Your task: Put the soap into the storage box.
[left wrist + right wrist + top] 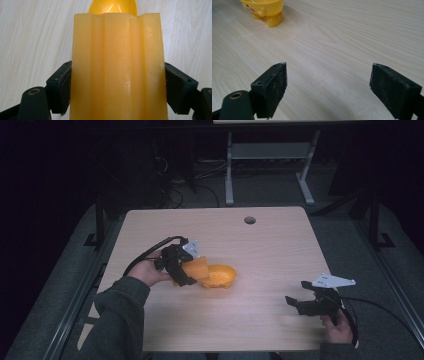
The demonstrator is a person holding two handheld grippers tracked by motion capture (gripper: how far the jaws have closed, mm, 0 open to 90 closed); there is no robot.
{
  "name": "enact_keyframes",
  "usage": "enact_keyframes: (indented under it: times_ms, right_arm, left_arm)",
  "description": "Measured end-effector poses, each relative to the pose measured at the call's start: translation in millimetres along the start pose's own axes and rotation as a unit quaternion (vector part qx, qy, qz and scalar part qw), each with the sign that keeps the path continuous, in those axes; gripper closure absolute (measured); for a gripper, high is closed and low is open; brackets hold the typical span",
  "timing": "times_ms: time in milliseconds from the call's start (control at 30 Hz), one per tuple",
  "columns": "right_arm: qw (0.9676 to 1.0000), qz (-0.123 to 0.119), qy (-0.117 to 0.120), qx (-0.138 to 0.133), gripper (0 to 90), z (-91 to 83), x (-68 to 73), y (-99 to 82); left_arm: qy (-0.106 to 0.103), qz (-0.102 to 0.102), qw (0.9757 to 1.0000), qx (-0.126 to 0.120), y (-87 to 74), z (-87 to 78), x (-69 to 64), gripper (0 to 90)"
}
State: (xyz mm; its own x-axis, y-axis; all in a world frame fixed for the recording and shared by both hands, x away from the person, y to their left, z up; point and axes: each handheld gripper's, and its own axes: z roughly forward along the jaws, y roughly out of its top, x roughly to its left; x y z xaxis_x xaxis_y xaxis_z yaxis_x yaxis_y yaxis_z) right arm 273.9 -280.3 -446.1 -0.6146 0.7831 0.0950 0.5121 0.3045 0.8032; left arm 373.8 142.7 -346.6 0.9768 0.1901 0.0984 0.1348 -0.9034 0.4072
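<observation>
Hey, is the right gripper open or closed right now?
Open. In the right gripper view, the right gripper's jaws stand wide apart with only bare table between them, nothing held.

The left gripper (187, 270) is clamped left of the table (260, 245) centre, while the right gripper (300, 302), jaws spread, hovers near its right front corner.

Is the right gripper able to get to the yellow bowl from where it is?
Probably yes. The right gripper is open, and bare table lies between it and the yellow bowl. The left gripper holds an orange block at the bowl's far side.
</observation>
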Motion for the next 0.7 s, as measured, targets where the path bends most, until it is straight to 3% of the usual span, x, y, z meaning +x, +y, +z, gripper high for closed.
enact_keyframes:
  times_ms: [267,700]
  right_arm:
    - [1.0,0.0,0.0,-0.001,13.9,-0.2,-0.2,-0.1]
    - [1.0,0.001,0.001,-0.001,13.9,-0.6,-0.4,-0.1]
  left_arm:
    - [-0.005,0.0,1.0,-0.006,5.5,4.4,2.1,20.8]
    - [-0.008,0.016,0.9998,-0.007,22.5,8.5,4.3,20.8]
